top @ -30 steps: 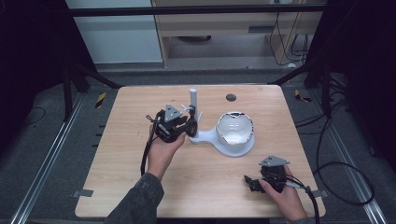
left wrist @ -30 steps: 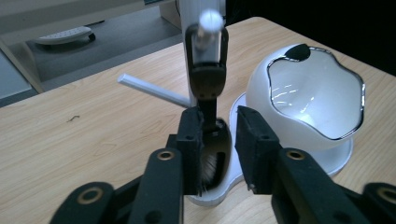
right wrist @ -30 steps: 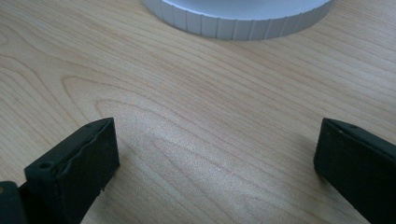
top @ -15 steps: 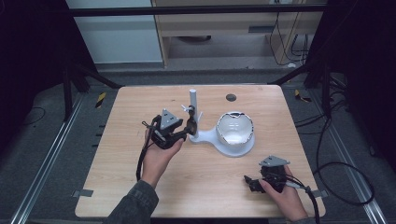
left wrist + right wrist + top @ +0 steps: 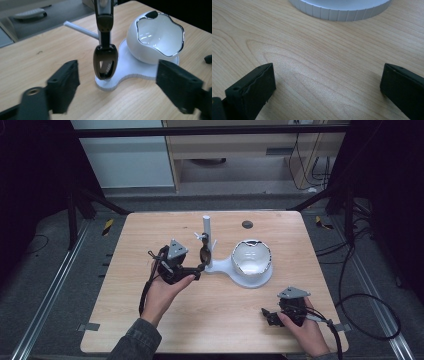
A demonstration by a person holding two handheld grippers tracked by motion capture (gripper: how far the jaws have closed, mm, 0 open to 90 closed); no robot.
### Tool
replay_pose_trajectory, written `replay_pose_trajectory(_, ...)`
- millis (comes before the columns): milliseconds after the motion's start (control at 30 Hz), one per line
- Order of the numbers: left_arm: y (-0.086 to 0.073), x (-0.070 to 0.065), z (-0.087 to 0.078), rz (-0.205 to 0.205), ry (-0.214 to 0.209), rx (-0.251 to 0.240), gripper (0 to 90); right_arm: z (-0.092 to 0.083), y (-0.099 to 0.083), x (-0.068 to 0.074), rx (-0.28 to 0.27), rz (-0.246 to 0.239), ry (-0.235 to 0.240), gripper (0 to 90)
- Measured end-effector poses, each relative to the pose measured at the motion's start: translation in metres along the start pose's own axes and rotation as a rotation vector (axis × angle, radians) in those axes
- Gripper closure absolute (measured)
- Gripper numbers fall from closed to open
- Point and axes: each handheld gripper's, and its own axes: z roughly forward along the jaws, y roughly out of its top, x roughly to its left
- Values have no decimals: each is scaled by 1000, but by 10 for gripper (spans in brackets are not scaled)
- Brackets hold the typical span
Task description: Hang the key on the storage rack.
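Observation:
A white stand point(image 5: 220, 266) with an upright post point(image 5: 207, 232) sits mid-table and carries a white egg-shaped bowl point(image 5: 252, 259) with a chrome rim. A dark brown glossy object point(image 5: 203, 253) hangs from the post. In the left gripper view this hanging object point(image 5: 105, 61) dangles just above the stand's base point(image 5: 130, 72), beside the bowl point(image 5: 155, 40). My left gripper point(image 5: 196, 271) is open, a short way to the left of the stand, and the left gripper point(image 5: 120, 86) holds nothing. My right gripper point(image 5: 267, 315) rests open near the front right edge, and the right gripper point(image 5: 325, 82) has bare wood between its jaws.
A small dark round disc point(image 5: 247, 224) lies near the table's far edge. A thin white peg point(image 5: 80, 28) sticks out sideways from the post. The stand's ribbed base rim point(image 5: 342, 12) lies just ahead of the right gripper. Black frame bars surround the table point(image 5: 150, 235).
My left gripper has drawn back from the post toward the near left, with its jaws open. The dark object stays hanging on the post. The right gripper has not moved.

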Motion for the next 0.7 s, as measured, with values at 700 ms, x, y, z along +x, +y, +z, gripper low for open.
replay_pose_trajectory(700, -42, 6, 1, 89, -59, 85, 54, 1, 1, -1, -1, -3, 6, 5)
